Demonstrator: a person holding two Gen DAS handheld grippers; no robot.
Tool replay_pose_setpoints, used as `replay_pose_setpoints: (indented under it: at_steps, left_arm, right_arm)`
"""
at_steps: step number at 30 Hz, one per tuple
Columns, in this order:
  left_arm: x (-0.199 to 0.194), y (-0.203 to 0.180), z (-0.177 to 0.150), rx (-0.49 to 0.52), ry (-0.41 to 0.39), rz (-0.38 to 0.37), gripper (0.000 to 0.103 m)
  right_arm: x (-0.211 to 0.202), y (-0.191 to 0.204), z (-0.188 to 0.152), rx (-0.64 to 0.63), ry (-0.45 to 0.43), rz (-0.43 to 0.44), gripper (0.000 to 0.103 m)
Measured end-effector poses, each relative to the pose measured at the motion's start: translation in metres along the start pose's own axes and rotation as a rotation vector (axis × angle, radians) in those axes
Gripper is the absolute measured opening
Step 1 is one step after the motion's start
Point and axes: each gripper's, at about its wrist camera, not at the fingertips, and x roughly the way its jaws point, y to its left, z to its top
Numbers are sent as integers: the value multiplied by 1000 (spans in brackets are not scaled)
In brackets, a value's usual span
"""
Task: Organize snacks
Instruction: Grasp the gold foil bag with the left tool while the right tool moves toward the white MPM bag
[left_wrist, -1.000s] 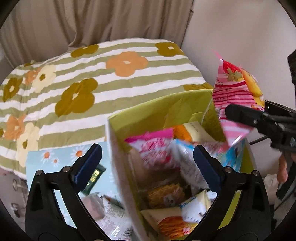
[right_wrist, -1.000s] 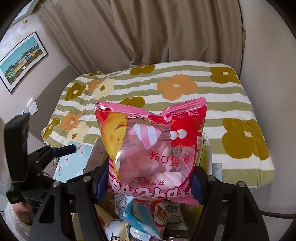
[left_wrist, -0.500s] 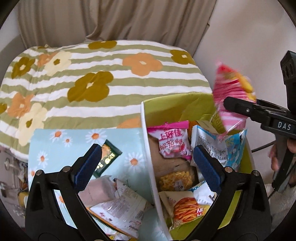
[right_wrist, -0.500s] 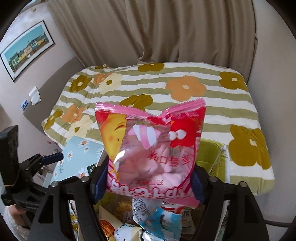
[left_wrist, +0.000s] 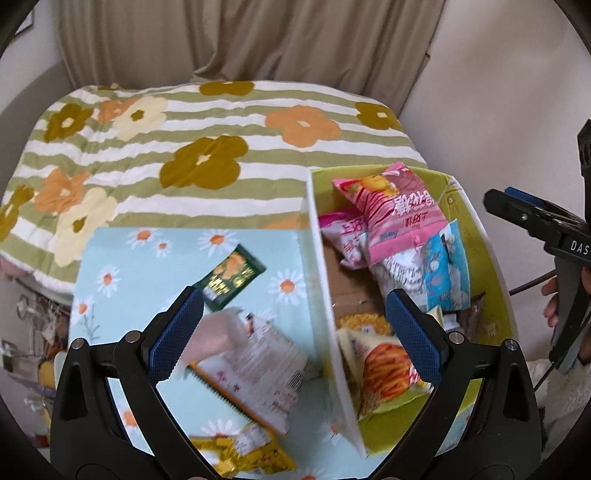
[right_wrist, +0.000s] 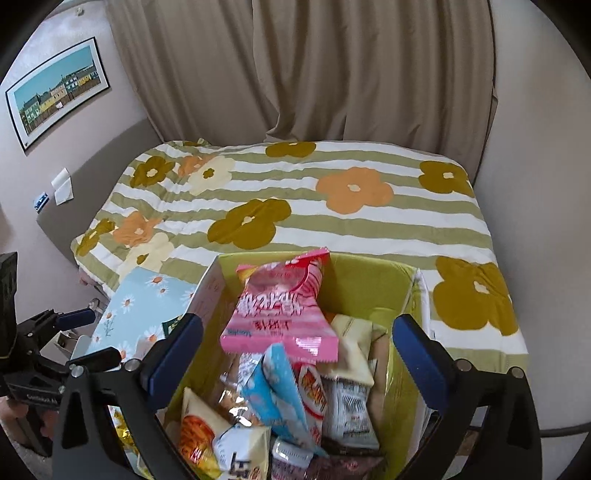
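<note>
A green box (left_wrist: 484, 236) (right_wrist: 365, 280) holds several snack packets. A pink marshmallow bag (left_wrist: 399, 214) (right_wrist: 284, 306) lies on top of them, free of any gripper. My right gripper (right_wrist: 295, 354) is open and empty above the box. My left gripper (left_wrist: 291, 332) is open and empty over the box's white left wall, above a pale packet (left_wrist: 251, 354) lying on the blue daisy mat (left_wrist: 147, 266). A dark green packet (left_wrist: 231, 277) and a yellow packet (left_wrist: 243, 452) also lie on the mat.
The mat and box sit at the near edge of a bed with a striped flower quilt (left_wrist: 207, 147) (right_wrist: 332, 199). Beige curtains (right_wrist: 295, 74) hang behind. A wall stands to the right, and a framed picture (right_wrist: 55, 92) hangs at left.
My right gripper opened and let go of the pink marshmallow bag, which dropped onto the snacks in the box. My left gripper swung left toward the mat.
</note>
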Motion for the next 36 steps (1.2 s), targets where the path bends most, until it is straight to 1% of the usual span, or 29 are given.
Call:
replay_pose_setpoints:
  at_steps: [5,11,14,17,21,23,28,31,36]
  left_arm:
    - [-30,20,-15,-33,-16,65,99]
    - [-71,53,-29,-56,-62,128,99]
    - [-86,73,-35,-61,-82,128,99]
    - [-95,93,-41,-54,-91,111,99]
    - [-100,123,-49,-20,-76,67,98]
    - [-101,136,-55,14,-60,33,99]
    - [-96,150,-71,170,-21,-25,99]
    - [-88,149,-85,272,11,-80,99]
    - [-67,139,-109,423,71,-169,98]
  right_arm:
    - [-17,9,-7,-20,-13,37,102]
    - [-41,34,-14,-29,-62,59,102]
    - [-49,54,-18,-23,-84,65,102]
    - [-56,78,-25,-20,-110,46,102]
    - [-55,117,-35,14,-116,5,102]
    - [-53,131,-41,40,-116,-6,102]
    - [-41,172,-59,110,-109,-25,102]
    - [-35,191,-73,161,-96,-40,102]
    - [-27,207,-97,247,-73,-69,102]
